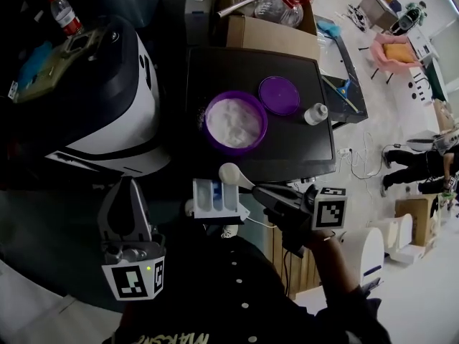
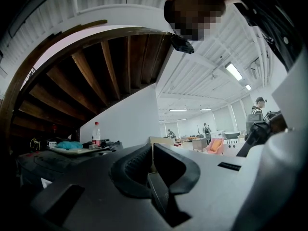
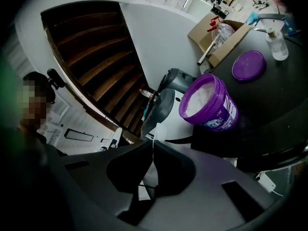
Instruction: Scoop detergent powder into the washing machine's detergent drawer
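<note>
Right gripper pinches the scoop handle; bowl at the detergent drawer's far corner, beside the table edge; powder tub beyond; left gripper pressed together, empty.

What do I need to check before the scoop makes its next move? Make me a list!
1. Drawer open: ok. The detergent drawer sticks out of the washing machine.
2. Tub open: ok. The purple tub shows white powder, and its lid lies beside it on the table.
3. Scoop held: ok. The right gripper is shut on the scoop by its handle.
4. Powder in scoop: cannot tell.
5. Scoop above drawer: cannot tell. Its bowl shows at the drawer's far edge.
6. Left gripper clear: ok. It is shut, empty, and left of the drawer.
</note>
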The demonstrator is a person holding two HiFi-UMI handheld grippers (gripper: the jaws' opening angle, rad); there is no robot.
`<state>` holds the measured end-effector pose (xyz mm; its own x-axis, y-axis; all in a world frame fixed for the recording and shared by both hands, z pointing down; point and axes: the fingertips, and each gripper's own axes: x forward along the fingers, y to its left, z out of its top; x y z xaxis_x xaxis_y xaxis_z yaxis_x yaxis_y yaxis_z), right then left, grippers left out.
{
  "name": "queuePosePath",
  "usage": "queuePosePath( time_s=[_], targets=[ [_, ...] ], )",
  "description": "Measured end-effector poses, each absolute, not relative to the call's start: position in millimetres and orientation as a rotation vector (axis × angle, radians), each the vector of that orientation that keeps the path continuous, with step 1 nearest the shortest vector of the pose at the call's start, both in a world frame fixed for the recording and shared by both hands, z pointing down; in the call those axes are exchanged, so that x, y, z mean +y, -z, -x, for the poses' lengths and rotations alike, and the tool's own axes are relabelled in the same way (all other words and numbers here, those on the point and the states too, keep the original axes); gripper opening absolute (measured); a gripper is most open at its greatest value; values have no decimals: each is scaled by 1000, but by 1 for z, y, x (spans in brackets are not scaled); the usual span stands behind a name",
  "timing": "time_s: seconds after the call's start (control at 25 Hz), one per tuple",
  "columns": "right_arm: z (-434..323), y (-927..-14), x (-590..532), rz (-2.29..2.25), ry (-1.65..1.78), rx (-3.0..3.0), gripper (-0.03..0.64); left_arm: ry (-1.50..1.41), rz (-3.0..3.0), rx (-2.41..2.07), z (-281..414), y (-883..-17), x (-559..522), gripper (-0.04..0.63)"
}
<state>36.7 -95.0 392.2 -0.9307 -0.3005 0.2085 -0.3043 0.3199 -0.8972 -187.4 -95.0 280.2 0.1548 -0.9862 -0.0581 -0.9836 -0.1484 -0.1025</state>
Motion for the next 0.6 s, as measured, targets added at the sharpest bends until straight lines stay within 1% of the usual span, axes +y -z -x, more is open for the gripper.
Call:
queuePosePath(
  time_s=[0.4, 0.6],
  targets=[
    [-3, -489, -68, -440, -1530, -2438, 31, 90, 2280, 2023, 200, -290, -80, 25],
    [16, -539, -62, -374, -1365, -2395, 32, 133, 2278, 2065, 208, -303, -73, 25]
  ],
)
